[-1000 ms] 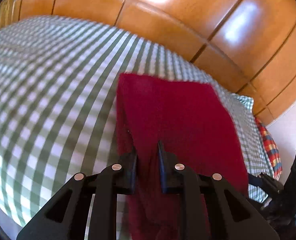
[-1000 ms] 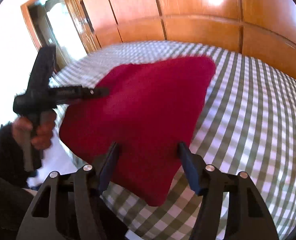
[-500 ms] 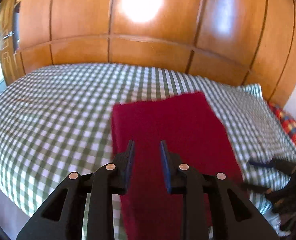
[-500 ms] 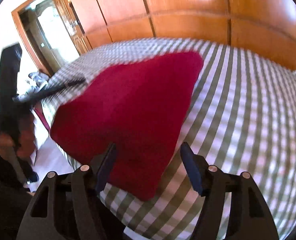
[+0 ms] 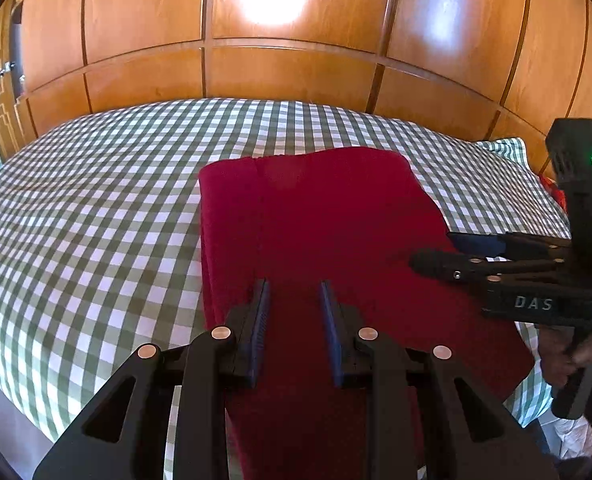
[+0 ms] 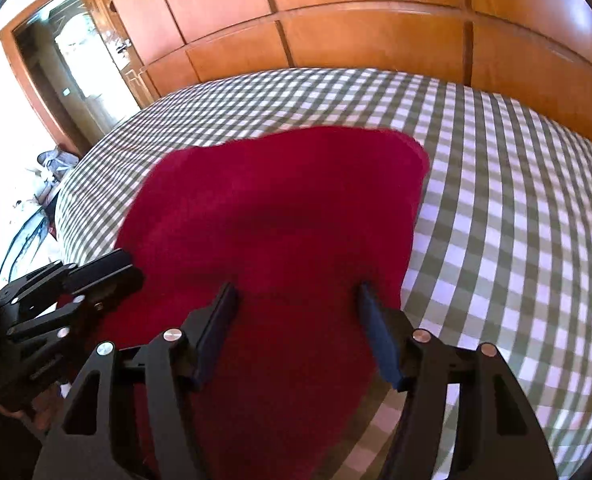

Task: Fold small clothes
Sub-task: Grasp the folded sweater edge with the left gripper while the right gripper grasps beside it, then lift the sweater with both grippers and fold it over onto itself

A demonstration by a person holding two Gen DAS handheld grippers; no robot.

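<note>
Red cloth [image 5: 319, 216], the small garment to be folded, lay flat on the checked bed [image 5: 96, 200], its near end hanging over the bed's near edge and its far end reaching toward the middle of the cover. Nearest in the left wrist view, the left tongs [image 5: 294, 292] stood over the near part of the cloth with their jaws a little apart; nothing was pinched between them, and whether the tips touched the fabric could not be told. In the right wrist view the right tongs [image 6: 296, 296] hung over the near right part of the cloth, jaws spread wide and closing slightly, with red fabric showing behind the gap but not gripped. Each pair showed in the other's view at the side, held in a hand [image 5: 575, 360].

Farther on, the cloth looked already doubled: a lengthwise line ran along its left part, and its far edge lay roughly straight with rounded corners. Beyond it came bare checked cover, then the wooden panelling [image 5: 296, 60].

Judging by this, the step was between folds, neither pair holding anything. The next move probably called for pinching the near hanging corners, one in each pair, and carrying them evenly to the far edge without dragging the lower layer.
</note>
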